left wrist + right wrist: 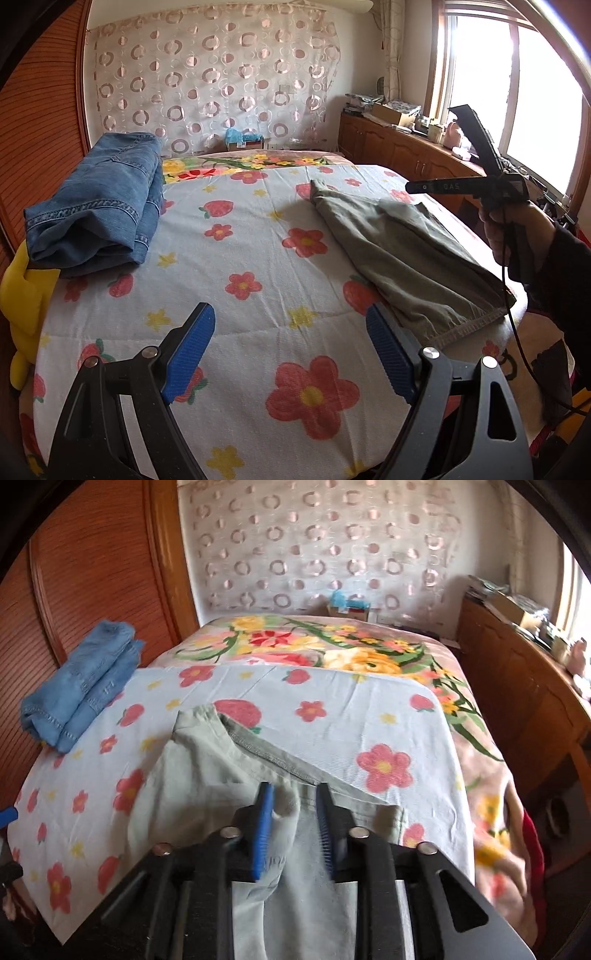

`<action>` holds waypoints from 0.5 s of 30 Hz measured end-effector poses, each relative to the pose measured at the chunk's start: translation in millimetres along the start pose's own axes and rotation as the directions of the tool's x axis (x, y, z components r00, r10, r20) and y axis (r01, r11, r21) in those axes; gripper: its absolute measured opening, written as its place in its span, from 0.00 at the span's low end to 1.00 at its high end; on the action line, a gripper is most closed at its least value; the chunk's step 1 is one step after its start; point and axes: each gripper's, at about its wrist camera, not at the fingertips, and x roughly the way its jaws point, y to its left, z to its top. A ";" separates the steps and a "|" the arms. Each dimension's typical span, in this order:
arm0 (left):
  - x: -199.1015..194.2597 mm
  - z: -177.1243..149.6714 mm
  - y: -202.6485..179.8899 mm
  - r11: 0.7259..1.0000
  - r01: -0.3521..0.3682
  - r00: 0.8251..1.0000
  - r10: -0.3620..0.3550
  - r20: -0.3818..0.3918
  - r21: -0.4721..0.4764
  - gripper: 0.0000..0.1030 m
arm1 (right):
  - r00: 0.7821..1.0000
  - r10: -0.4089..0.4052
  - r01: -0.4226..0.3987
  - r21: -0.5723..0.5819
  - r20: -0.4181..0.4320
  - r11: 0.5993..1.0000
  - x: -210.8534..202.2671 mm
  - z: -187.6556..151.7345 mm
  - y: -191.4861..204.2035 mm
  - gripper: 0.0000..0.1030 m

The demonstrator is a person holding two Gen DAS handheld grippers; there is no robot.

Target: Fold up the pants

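The pants (pixel 402 258) are grey-green. The folded jeans (pixel 99 199) are blue denim. The sheet (pixel 258 258) is pale blue with red flowers, strawberries and yellow stars. Both grippers' pads (pixel 192 354) are blue.

— What's on my right wrist feed?
— My right gripper (pixel 293 834) sits low at 6 o'clock, its blue pads slightly apart, with pale green pants (pixel 207 771) between and under them; I can't tell if they pinch.
— Anything else?
— Folded blue jeans (pixel 79 694) at 9 o'clock on the bed (pixel 369 709).
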 end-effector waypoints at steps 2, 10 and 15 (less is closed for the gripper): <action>4.0 0.4 -0.5 1.000 0.002 1.000 -0.002 -0.007 0.000 0.82 | 1.000 0.012 -0.012 0.006 0.004 1.000 0.5 1.4 2.4 0.27; 14.6 -6.1 -8.3 1.000 0.015 0.999 -0.015 -0.036 0.010 0.82 | 0.995 0.100 -0.101 -0.044 -0.026 0.994 8.5 -7.8 25.2 0.31; 15.4 -9.1 -10.6 1.000 0.020 0.999 -0.019 -0.039 0.014 0.82 | 0.992 0.114 -0.119 -0.077 -0.063 0.990 23.4 -10.1 29.7 0.31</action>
